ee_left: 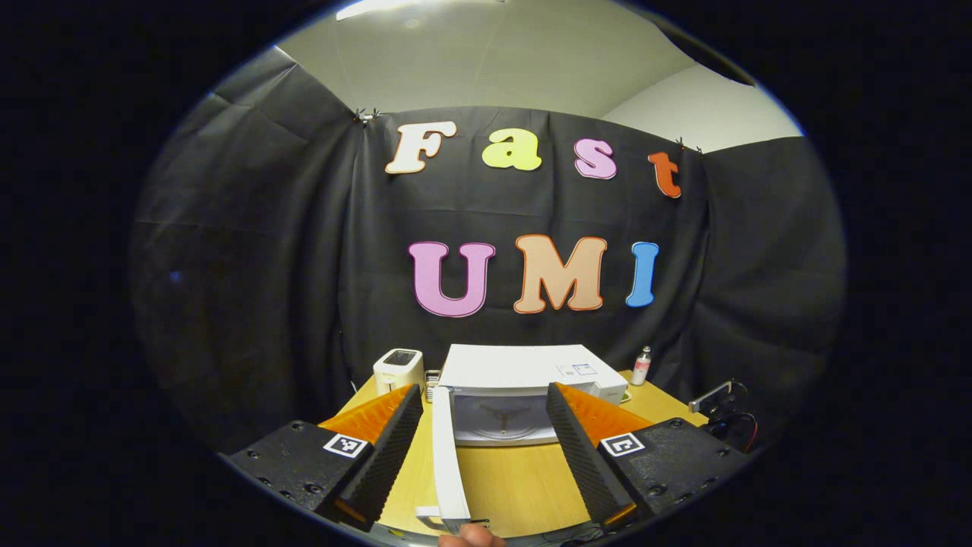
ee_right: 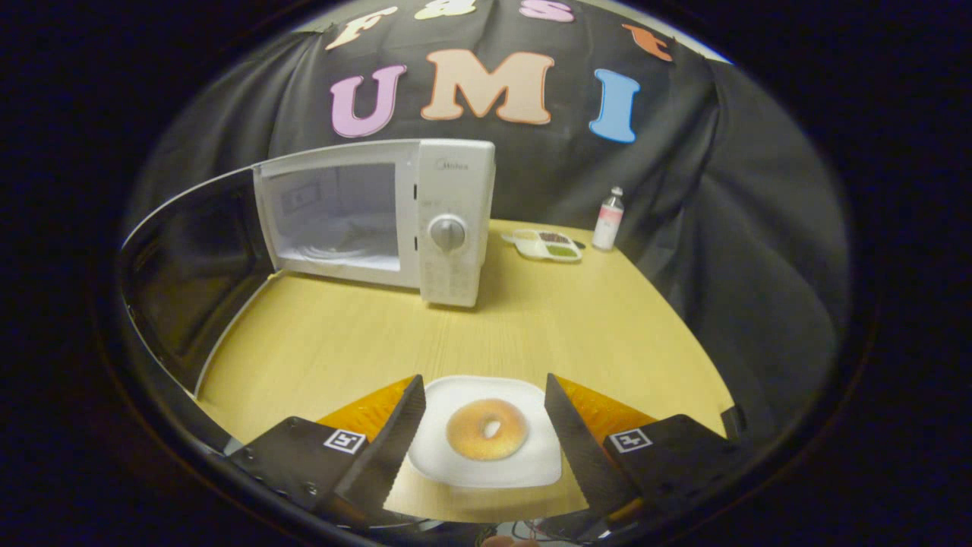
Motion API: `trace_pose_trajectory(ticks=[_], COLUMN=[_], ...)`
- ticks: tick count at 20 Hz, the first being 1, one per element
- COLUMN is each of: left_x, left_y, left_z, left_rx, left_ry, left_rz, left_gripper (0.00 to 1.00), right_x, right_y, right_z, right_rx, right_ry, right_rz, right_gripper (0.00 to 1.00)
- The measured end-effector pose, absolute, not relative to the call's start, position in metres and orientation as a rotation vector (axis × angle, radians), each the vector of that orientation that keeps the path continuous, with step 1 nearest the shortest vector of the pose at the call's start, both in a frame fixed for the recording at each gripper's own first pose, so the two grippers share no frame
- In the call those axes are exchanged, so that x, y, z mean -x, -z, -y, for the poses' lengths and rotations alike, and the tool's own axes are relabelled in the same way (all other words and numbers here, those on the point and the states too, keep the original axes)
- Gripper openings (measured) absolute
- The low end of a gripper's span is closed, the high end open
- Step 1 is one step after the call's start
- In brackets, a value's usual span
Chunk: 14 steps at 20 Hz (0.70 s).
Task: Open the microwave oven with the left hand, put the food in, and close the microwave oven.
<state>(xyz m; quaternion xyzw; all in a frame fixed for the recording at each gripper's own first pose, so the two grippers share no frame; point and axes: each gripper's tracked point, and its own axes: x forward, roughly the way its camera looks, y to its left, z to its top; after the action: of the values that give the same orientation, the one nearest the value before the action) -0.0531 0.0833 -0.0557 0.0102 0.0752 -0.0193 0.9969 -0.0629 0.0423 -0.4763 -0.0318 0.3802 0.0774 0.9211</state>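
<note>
Now the microwave (ee_right: 380, 220) stands open ahead of the right gripper (ee_right: 484, 425), whose fingers are spread to either side of the plate (ee_right: 486, 463) with the bagel (ee_right: 486, 429), seemingly not touching it. The left gripper (ee_left: 484, 448) is spread too, with the swung-out door (ee_left: 446, 456) edge-on between its fingers, nearer the left one, and the cavity straight ahead.
</note>
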Motion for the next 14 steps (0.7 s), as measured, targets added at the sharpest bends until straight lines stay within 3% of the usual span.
trace_pose_trajectory(ticks=[8,14], left_x=[0.046,0.048], left_y=[0.060,0.059], left_z=[-0.092,-0.097], left_rx=[-0.005,-0.012], left_ry=[-0.030,-0.054], left_rz=[-0.165,-0.159], left_gripper=[0.93,0.96], right_x=[0.075,0.083], right_y=[0.535,0.545], right_z=[-0.033,-0.041], right_rx=[-0.060,-0.007], right_ry=[-0.068,-0.089], right_rz=[-0.957,-0.988], right_gripper=[1.00,1.00])
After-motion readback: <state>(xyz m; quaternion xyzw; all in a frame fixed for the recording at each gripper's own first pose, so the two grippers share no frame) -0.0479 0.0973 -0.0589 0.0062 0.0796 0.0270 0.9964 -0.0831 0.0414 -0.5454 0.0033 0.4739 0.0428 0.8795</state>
